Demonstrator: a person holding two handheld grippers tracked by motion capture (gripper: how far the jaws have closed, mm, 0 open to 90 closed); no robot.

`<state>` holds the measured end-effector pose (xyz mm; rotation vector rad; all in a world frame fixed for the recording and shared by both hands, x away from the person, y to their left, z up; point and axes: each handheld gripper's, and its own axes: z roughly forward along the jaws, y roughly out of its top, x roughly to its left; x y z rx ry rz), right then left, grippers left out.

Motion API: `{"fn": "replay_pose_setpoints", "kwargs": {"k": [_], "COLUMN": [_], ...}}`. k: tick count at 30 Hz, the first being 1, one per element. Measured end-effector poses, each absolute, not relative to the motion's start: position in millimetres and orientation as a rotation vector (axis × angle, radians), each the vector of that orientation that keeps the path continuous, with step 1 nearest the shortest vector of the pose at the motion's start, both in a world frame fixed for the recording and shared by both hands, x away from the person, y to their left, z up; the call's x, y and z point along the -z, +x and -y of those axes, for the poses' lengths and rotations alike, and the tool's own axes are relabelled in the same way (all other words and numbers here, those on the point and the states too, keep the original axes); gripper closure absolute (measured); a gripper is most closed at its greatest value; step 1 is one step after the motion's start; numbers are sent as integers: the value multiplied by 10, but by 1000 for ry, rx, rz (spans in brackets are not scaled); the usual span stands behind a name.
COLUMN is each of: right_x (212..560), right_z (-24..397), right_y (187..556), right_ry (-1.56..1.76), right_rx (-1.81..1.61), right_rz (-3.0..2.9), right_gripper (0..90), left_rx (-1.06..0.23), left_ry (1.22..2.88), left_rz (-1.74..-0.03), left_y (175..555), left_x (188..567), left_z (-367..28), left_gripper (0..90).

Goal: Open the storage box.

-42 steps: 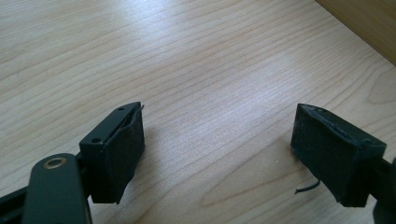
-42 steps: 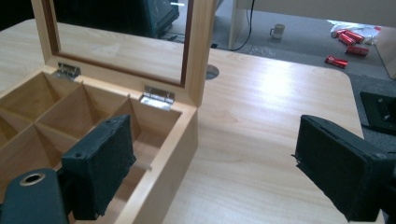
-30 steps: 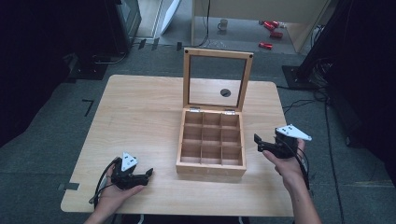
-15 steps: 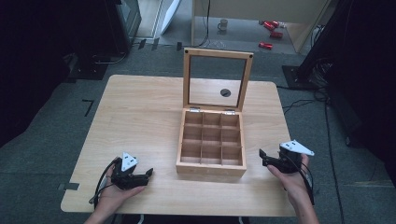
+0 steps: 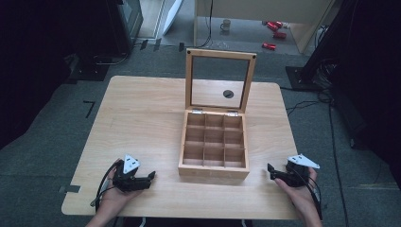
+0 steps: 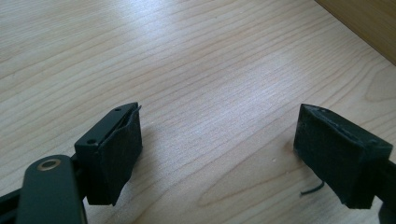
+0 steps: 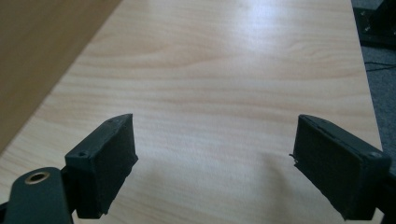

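A wooden box (image 5: 213, 146) with several empty compartments stands at the table's middle front, its glass-paned lid (image 5: 220, 80) raised upright behind it. My left gripper (image 5: 150, 177) rests low on the table at the front left, left of the box, jaws wide apart and empty (image 6: 217, 154). My right gripper (image 5: 270, 170) sits near the front right corner, right of the box, also open with nothing between its pads (image 7: 215, 161). The box's side wall (image 7: 42, 56) shows at the left in the right gripper view.
The light wooden table (image 5: 142, 113) has a dark round hole (image 5: 228, 93) behind the lid. Its right edge (image 7: 366, 74) runs close to my right gripper. On the floor beyond lie cables, a mug (image 5: 226, 24) and red cans (image 5: 273, 29).
My right gripper has moved down toward the table's front right corner and lowered onto the table. The left gripper has barely moved.
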<state>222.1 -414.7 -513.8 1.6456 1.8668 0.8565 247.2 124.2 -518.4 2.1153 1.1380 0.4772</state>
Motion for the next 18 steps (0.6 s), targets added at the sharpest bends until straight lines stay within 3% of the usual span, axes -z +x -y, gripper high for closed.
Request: {"fn": "replay_pose_setpoints", "kwargs": {"k": [18], "right_x": [5253], "right_z": [4149], "right_y": [2131], "right_ry": [1600], "right_rx": [-863], "right_rz": [-1922], "right_gripper": [130], "left_rx": [-459], "left_ry": [2108], "left_rz": [-1133], "left_y": [2481], "left_x": [5183], "left_z": [-1261], "left_gripper": [150]}}
